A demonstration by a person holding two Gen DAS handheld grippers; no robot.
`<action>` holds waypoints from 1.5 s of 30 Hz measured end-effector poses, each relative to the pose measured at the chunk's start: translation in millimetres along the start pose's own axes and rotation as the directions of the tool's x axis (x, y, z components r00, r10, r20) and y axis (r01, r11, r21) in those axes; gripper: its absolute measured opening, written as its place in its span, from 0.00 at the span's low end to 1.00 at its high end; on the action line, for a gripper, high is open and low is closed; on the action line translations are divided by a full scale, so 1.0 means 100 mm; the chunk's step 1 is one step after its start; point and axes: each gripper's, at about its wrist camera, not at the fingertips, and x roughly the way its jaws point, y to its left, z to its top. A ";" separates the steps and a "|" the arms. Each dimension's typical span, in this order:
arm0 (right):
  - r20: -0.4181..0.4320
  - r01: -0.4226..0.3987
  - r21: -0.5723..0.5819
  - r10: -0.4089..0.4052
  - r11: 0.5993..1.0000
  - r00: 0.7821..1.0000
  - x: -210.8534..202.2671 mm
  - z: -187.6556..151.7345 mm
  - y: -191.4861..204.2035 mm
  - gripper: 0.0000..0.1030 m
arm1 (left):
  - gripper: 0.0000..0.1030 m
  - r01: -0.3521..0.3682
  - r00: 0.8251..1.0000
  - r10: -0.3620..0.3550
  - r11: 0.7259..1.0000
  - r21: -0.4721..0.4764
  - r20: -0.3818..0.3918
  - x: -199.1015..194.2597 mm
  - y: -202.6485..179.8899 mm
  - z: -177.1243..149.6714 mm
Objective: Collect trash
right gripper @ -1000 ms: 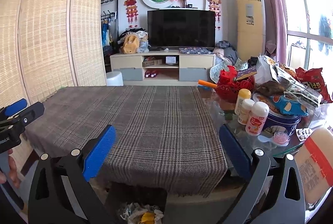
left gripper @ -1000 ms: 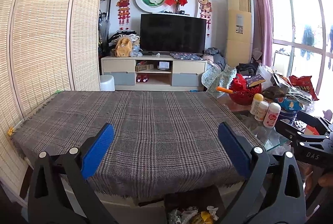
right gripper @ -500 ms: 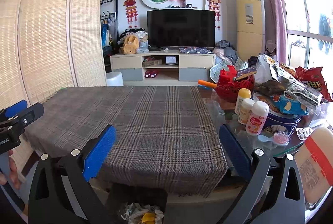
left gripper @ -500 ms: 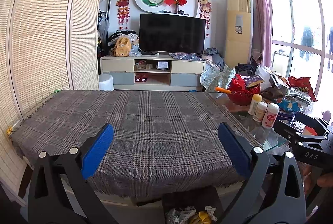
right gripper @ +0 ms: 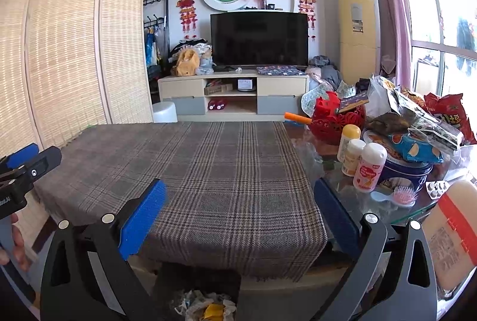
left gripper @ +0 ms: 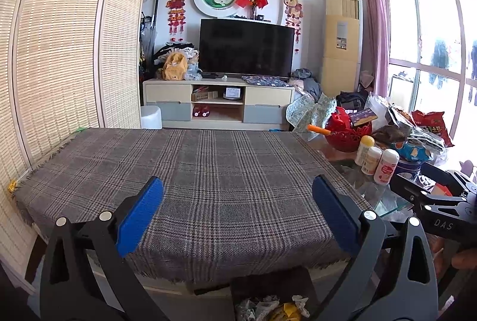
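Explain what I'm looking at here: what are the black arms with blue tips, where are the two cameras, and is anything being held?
No robot: a person holds a two-finger gripper in each hand, each carrying a fisheye camera that looks along its fingers. One picture comes from the left gripper, the other from the right gripper. Both are open and hold nothing. Ahead lies a table under a plaid cloth, with nothing on the cloth. Bottles and snack bags crowd the glass at the right. Below the near edge, a dark bin holds crumpled trash.

A cloth (left gripper: pixel 214 178) covers the surface; a bin (right gripper: pixel 199 288) of trash (right gripper: pixel 208 307) sits below its near edge. Bottles (right gripper: pixel 362 163) and snack bags (right gripper: pixel 429 127) crowd the surface's right end. Behind stands a TV (left gripper: pixel 246 48) on a cabinet (left gripper: pixel 219 103).
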 end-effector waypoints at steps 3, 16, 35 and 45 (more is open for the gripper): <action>-0.003 -0.003 0.001 0.003 1.000 1.000 0.01 0.00 0.01 0.97 | 0.92 0.000 1.000 0.000 1.000 0.001 0.000 0.00 0.00 0.00; -0.004 -0.003 0.001 0.003 1.000 1.000 0.01 -0.01 0.01 0.97 | 0.92 -0.011 1.000 0.011 1.000 -0.003 -0.010 -0.02 -0.01 0.02; -0.010 0.004 -0.004 -0.004 1.000 1.000 0.00 0.01 0.01 0.97 | 0.92 -0.008 1.000 0.008 1.000 -0.022 -0.020 -0.03 -0.02 0.01; -0.015 -0.002 0.004 0.003 1.000 1.000 0.02 0.00 -0.01 0.97 | 0.92 -0.006 0.999 0.006 1.000 -0.009 -0.033 -0.02 -0.03 0.01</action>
